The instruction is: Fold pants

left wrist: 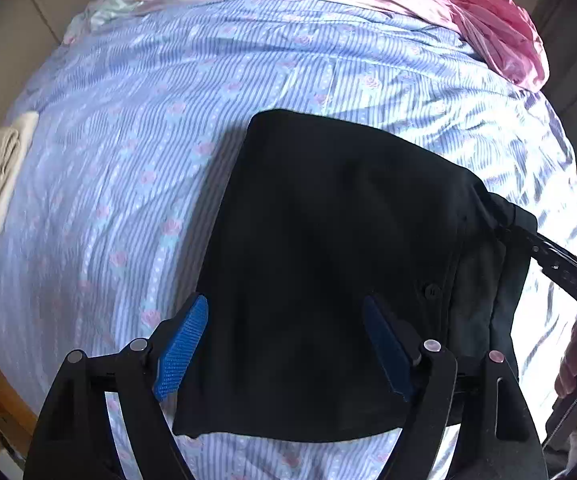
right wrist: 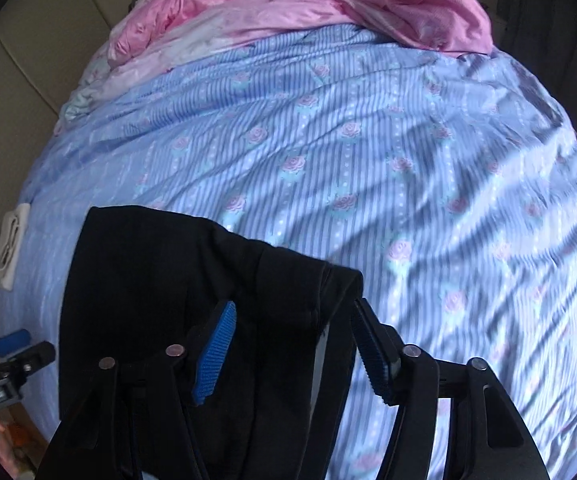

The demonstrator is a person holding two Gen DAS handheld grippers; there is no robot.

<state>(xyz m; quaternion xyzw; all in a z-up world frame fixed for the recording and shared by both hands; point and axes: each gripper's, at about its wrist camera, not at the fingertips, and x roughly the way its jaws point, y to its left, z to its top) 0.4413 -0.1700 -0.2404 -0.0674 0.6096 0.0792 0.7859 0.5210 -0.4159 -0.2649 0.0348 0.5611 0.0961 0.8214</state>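
The black pants (left wrist: 328, 248) lie folded into a compact rectangle on the blue striped bed sheet (left wrist: 128, 160). A small button shows near their right side. My left gripper (left wrist: 288, 320) is open and hovers over the near part of the pants, its blue pads (left wrist: 182, 350) apart. In the right wrist view the pants (right wrist: 160, 280) lie at the lower left. My right gripper (right wrist: 292, 328) is open over their right edge, holding nothing. The right gripper's arm (left wrist: 560, 264) reaches in at the right of the left wrist view.
A crumpled pink satin quilt (right wrist: 308, 12) lies along the far side of the bed. A folded white cloth (left wrist: 0, 176) sits at the bed's left edge. Wrinkled sheet (right wrist: 448, 200) spreads to the right of the pants. The left gripper's body (right wrist: 4, 364) shows at the far left.
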